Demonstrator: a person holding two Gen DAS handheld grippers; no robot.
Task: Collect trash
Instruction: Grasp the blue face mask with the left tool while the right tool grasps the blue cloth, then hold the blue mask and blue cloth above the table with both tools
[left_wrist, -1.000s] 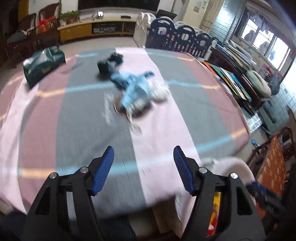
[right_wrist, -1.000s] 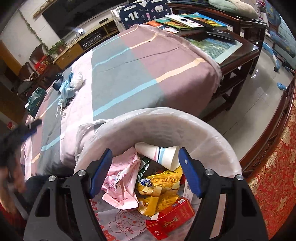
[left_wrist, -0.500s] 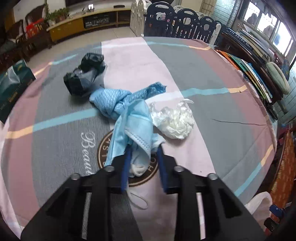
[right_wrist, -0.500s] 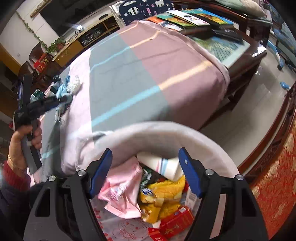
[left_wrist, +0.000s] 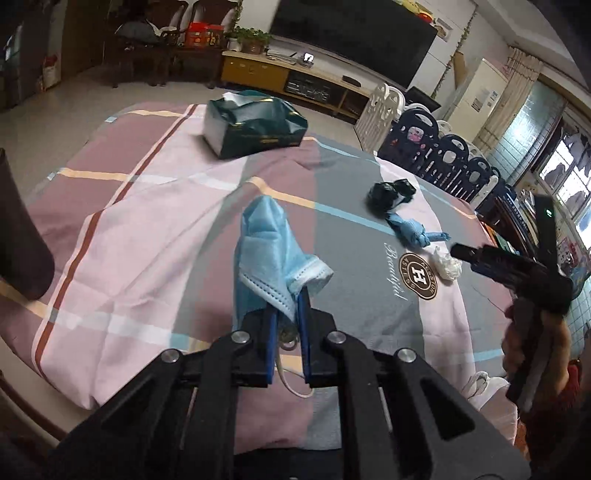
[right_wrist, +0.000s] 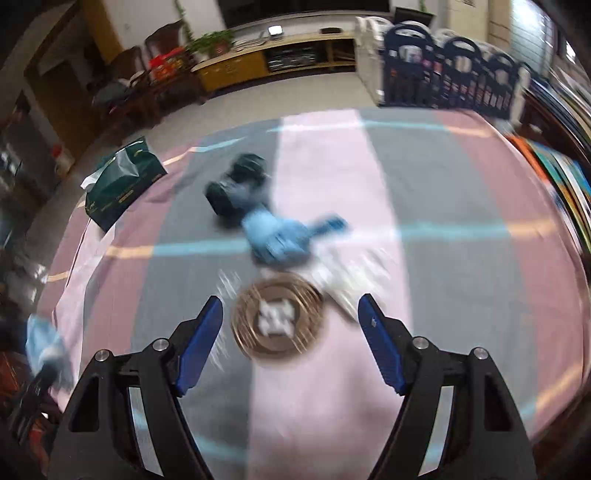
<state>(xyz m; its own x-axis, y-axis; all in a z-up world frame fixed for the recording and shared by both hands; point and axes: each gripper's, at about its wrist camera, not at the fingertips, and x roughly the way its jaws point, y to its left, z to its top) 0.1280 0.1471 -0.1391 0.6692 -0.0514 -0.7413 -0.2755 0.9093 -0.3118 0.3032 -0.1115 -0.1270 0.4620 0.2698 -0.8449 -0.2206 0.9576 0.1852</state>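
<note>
L gripper (left_wrist: 286, 314) is clamped on the pale blue pleated face mask (left_wrist: 271, 254), held up off the worktop (left_wrist: 147, 236), which wears a pink, grey and mauve striped cloth; one white ear loop dangles below the jaws. R gripper (right_wrist: 290, 332) has its jaws wide apart w/ nothing between them, hovering over the round brown logo badge (right_wrist: 279, 323) printed on the cloth.

Using that badge as ref: crumpled white plastic wad (left_wrist: 447, 266) sits just beside it on the right in the L view, knotted blue cloth-like bundle (left_wrist: 413, 234) just beyond it, black crumpled bag lump (left_wrist: 389, 192) further beyond, and dark green tissue pack (left_wrist: 255, 127) well beyond to the far left. No bin shows in either view.

Step in hand, as I read it: carry mask to bin while R goes for next piece, prob. the white wad. To do it well:
- Keep L squeeze firm; the mask is limp, so let go only over the bin opening.
- Watch the loose loop so it doesn't snag.
- R view is blurred, so slow down before closing.
- Straddle the wad, press lightly into the cloth, close w/o pinching the tablecloth.
</note>
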